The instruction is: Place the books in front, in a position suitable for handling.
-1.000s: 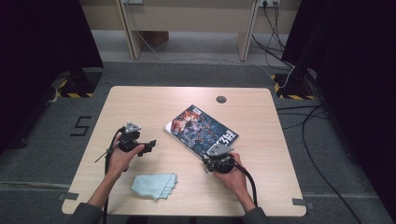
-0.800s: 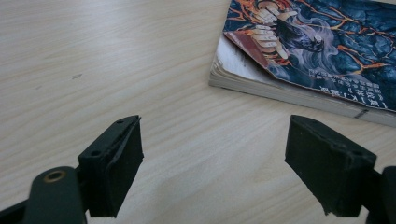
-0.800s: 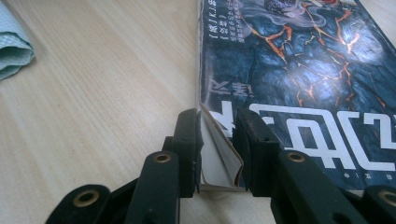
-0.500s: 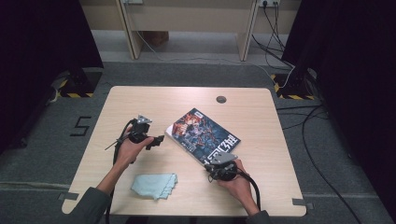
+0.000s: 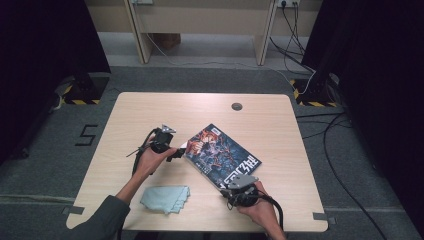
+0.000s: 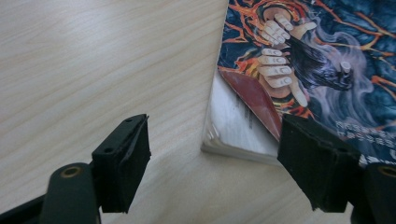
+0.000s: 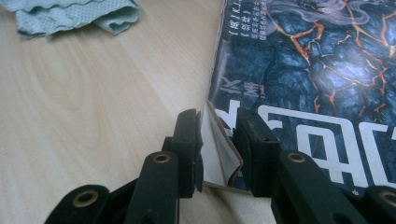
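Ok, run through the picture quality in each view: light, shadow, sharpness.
High view: even light on the table, dark curtains at both sides, soft overall, no glare on the book. Left gripper view: the book's curled corner is sharp, with the near jaws slightly soft and a faint shadow below them. Right gripper view: the cover lettering is sharp, the cloth a little softer.

Hand-held gripper (image 7: 218, 142) astride magazine (image 7: 299, 65) cover corner

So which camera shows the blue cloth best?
The high view: the whole cloth lies crumpled on the table near the person's edge, below the left gripper, apart from the book. The right gripper view catches just a folded edge at the top.
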